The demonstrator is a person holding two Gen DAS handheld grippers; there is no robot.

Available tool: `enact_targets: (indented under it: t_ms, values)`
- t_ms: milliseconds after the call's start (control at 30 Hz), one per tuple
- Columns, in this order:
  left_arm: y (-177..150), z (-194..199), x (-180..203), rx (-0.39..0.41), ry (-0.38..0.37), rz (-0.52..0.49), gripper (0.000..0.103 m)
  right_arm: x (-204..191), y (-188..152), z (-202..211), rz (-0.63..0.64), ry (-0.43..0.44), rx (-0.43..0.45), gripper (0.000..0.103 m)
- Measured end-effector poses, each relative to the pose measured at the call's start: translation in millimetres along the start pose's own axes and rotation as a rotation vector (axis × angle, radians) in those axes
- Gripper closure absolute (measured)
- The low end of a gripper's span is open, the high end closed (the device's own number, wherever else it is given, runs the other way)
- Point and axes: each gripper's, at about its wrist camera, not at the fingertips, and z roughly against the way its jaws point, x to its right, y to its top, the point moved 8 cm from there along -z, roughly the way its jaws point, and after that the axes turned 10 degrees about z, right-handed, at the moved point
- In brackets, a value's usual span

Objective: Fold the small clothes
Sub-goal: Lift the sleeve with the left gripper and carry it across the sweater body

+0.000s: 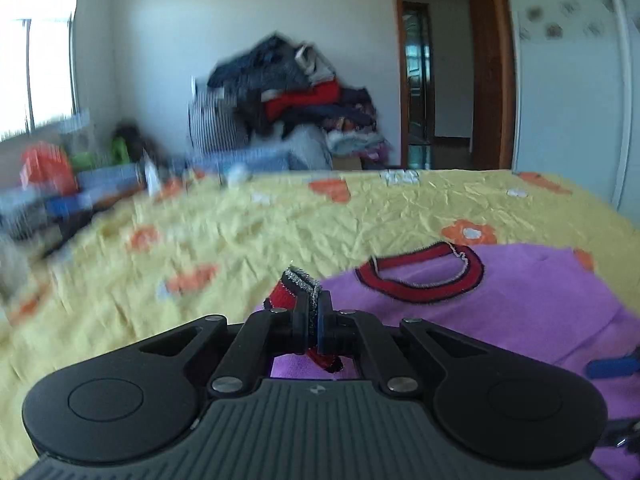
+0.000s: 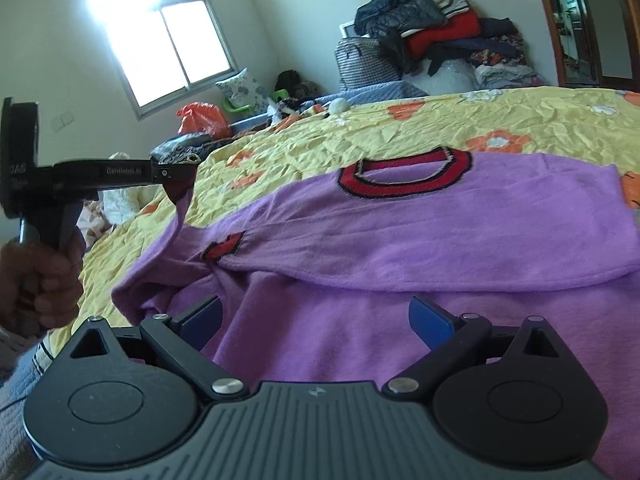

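Nearby, clothes pile [image 2: 436, 24] beyond purple sweater [image 2: 400, 240].

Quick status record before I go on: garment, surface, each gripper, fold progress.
garment: purple sweater with red collar, lying on the bed
surface: yellow floral bedsheet
left gripper: shut on the red sleeve cuff, lifted off the sheet
right gripper: open, over the sweater's lower body
fold progress: one sleeve already lies across the chest; the other is held up
background: clothes pile against the wall
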Motion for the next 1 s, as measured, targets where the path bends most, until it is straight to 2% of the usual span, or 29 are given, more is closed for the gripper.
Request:
enact_targets:
  t_ms: [167, 333, 433, 633, 867, 1000]
  values:
    - [10.3, 12.2, 58.6, 0.142, 0.034, -0.196, 0.099, 15.7, -2.9, 8.2, -0.043, -0.014, 0.017, 0.003]
    - [11.7, 10.5, 106.7, 0.213, 0.026, -0.287, 0.099, 22.0, -5.3, 13.7, -0.056, -0.018, 0.027, 0.003]
    - [14.6, 2.0, 130.8, 0.220, -0.006, -0.303, 0.099, 25.5, -4.9, 16.0, -0.067, -0.023, 0.032, 0.003]
    - [26.9, -25.4, 179.4, 0.190, -0.096, -0.291, 0.099, 30.1, -5.3, 20.8, -0.074, -0.033, 0.037, 0.003]
    - [40.8, -76.5, 245.1, 0.055, -0.257, -0.230, 0.099, 37.5, -5.4, 31.8, -0.075, -0.044, 0.068, 0.003]
    - [35.5, -100.9, 281.3, -0.033, -0.335, -0.216, 0.099, 42.7, -2.8, 54.0, -0.001, -0.117, 0.130, 0.003]
